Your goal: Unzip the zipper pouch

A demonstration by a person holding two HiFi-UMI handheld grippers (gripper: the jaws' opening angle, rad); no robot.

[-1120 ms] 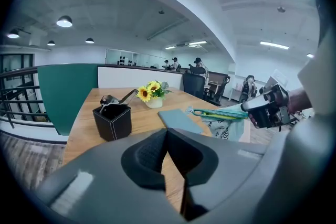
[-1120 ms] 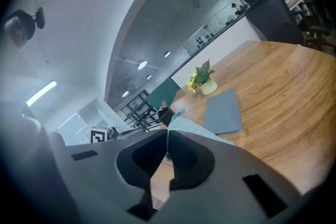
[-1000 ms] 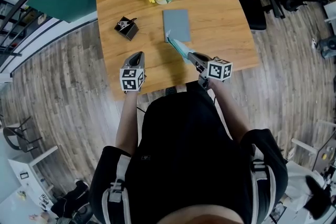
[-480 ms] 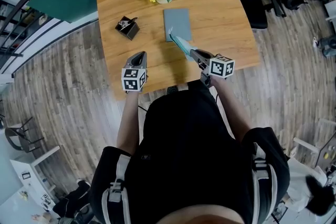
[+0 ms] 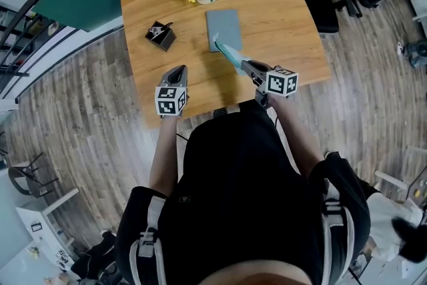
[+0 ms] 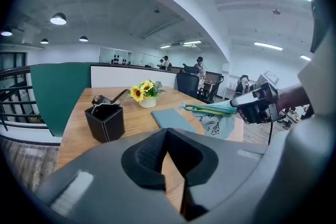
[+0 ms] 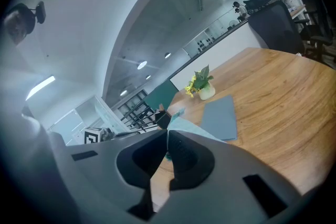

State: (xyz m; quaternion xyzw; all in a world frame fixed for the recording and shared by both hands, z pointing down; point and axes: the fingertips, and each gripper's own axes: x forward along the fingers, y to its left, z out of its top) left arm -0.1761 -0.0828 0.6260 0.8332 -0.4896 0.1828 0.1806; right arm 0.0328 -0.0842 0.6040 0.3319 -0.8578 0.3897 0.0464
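Two tools, right hand-held gripper point(image 5: 248, 68) clenched on zipper pouch point(image 5: 227, 54), left hand-held gripper point(image 5: 175, 70) clenched empty.

No visible change since earlier.

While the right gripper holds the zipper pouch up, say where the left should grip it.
Grip the small tab at the free far end of the zipper pouch, probably the pull. The right gripper pinches the near end, so that tip sticks out clear above the table. Come in from the left side with the left gripper, whose jaws are shut now and must open first.
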